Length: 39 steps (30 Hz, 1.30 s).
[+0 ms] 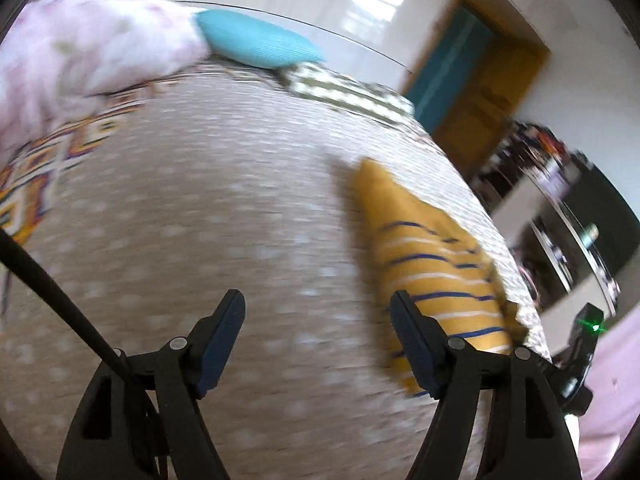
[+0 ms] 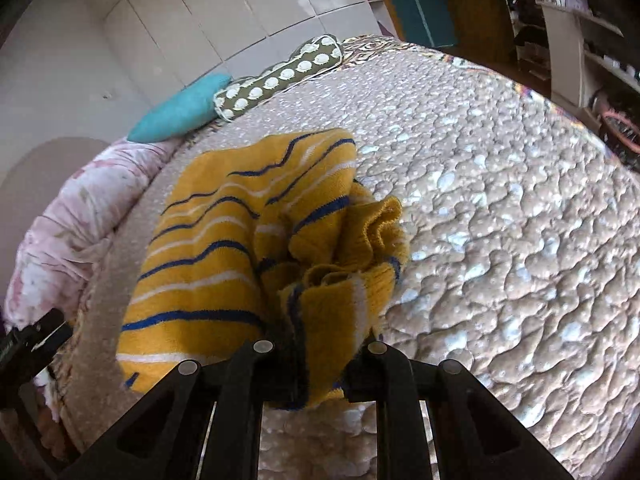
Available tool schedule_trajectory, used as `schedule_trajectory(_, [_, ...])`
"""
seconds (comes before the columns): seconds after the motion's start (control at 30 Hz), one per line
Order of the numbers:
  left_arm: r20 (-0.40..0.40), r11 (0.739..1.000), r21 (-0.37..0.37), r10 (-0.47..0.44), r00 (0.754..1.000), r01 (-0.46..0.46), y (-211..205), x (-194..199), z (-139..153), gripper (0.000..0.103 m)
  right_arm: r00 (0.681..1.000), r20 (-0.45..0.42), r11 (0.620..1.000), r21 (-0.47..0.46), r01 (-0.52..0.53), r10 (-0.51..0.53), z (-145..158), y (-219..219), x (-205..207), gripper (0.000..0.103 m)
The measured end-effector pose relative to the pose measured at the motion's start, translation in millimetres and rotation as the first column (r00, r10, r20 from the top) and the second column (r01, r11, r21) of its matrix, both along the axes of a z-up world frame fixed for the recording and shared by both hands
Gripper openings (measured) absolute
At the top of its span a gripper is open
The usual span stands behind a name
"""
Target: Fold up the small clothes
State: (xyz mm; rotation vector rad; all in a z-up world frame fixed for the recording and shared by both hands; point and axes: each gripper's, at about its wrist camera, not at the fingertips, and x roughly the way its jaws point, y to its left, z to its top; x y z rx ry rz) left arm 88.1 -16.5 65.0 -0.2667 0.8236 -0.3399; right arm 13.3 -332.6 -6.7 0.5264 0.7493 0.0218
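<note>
Right gripper [image 2: 320,364]: its fingers are drawn almost together on a bunched fold of the yellow striped garment [image 2: 248,248]. In the right wrist view the knit is gathered into ruffles directly ahead of the clamp point and fans away from it toward the far left, over the quilted bed [image 2: 500,220]. Whether the far edge rests on the bed or hangs clear cannot be told.

Left gripper [image 1: 318,332]: its fingers stand wide apart with nothing between them; only the bed [image 1: 200,200] shows through the gap. The left wrist view is smeared by motion blur.

Position of the garment: in the left wrist view the yellow striped garment [image 1: 432,264] lies to the right of the open fingers, its near edge partly behind the right-hand finger [image 1: 416,348]. Its long axis runs from near that finger up and away toward the head of the bed. The gripper is aimed at bare quilt beside the cloth, not at the cloth.

Judgement: the garment is held at one point only and is crumpled, so folding has not properly begun. The left hand is the free one and is near; it would need to shift to its right to take a second edge and spread the piece.

Background: a teal cushion [image 2: 180,110], a patterned bolster [image 2: 280,76] and a pink floral duvet [image 2: 84,216] sit at the far side of the bed, well apart from the work
</note>
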Motion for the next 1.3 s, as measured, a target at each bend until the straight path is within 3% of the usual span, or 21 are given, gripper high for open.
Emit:
schedule_trajectory(0.13, [0.001,0.991,0.077,-0.105,0.994,0.105,-67,12,-2,0.074,1.0,0.027,0.998,0.061,-0.016,0.014,-8,-12,-12,0.017])
schedule_trajectory(0.3, [-0.131,0.962,0.171,-0.19,0.973,0.211,-123,26,-43,0.074,0.993,0.112,0.996,0.083,0.022,-0.031,11,-34,-45,0.038])
schedule_trajectory(0.4, [-0.129,0.964,0.146,-0.202,0.971,0.221,-121,20,-39,0.073,0.987,0.147,0.995,0.078,0.059,-0.07,28,-55,-53,0.052])
schedule_trajectory(0.5, [-0.093,0.98,0.033,-0.191,0.977,0.195,-97,15,-18,0.072,0.988,0.144,0.995,0.086,0.041,-0.053,38,-73,-34,0.071])
schedule_trajectory(0.57, [-0.072,0.987,0.025,-0.157,0.985,0.159,-84,23,-12,0.086,0.992,0.13,0.996,0.086,-0.022,0.011,37,-78,-8,0.077])
schedule_trajectory(0.63, [-0.067,0.989,0.024,-0.142,0.988,0.144,-75,36,-14,0.095,0.994,0.095,0.995,0.077,-0.067,0.06,32,-78,19,0.077])
schedule_trajectory(0.7, [-0.112,0.98,-0.021,-0.201,0.973,0.199,-77,52,-26,0.097,0.99,0.033,0.982,0.128,-0.137,0.134,17,-74,58,0.077])
schedule_trajectory(0.77, [-0.208,0.959,-0.104,-0.278,0.938,0.262,-85,68,-47,0.097,0.985,-0.022,0.976,0.143,-0.164,0.168,3,-67,87,0.077])
schedule_trajectory(0.83, [-0.286,0.915,-0.256,-0.379,0.88,0.311,-98,78,-72,0.097,0.981,-0.045,0.971,0.162,-0.178,0.187,-10,-60,108,0.076])
schedule_trajectory(0.87, [-0.289,0.915,-0.263,-0.376,0.881,0.304,-104,79,-77,0.094,0.981,-0.043,0.965,0.192,-0.176,0.188,-14,-58,115,0.062])
schedule_trajectory(0.9, [-0.262,0.922,-0.236,-0.364,0.894,0.306,-108,78,-73,0.086,0.981,-0.036,0.956,0.231,-0.179,0.192,-16,-58,121,0.046])
schedule_trajectory(0.93, [-0.256,0.925,-0.217,-0.361,0.897,0.311,-110,78,-69,0.07,0.974,-0.029,0.926,0.318,-0.204,0.225,-20,-55,128,0.029])
schedule_trajectory(0.97, [-0.247,0.93,-0.204,-0.352,0.903,0.307,-109,78,-62,0.057,0.976,-0.035,0.912,0.364,-0.188,0.215,-21,-53,132,0.026])
schedule_trajectory(1.03, [-0.203,0.929,-0.186,-0.354,0.913,0.319,-102,79,-38,0.041,0.977,-0.022,0.924,0.329,-0.194,0.213,-9,-46,136,0.023])
schedule_trajectory(1.2, [-0.122,0.942,-0.084,-0.334,0.935,0.325,-93,87,12,0.044,0.968,0.136,0.924,0.293,-0.244,0.213,32,-39,129,0.021])
schedule_trajectory(1.27, [-0.157,0.955,0.012,-0.29,0.944,0.295,-93,91,7,0.054,0.978,0.118,0.945,0.262,-0.196,0.17,30,-39,134,0.033])
schedule_trajectory(1.3, [-0.201,0.955,0.103,-0.254,0.946,0.278,-96,91,-6,0.056,0.985,0.091,0.957,0.239,-0.165,0.147,26,-38,137,0.035])
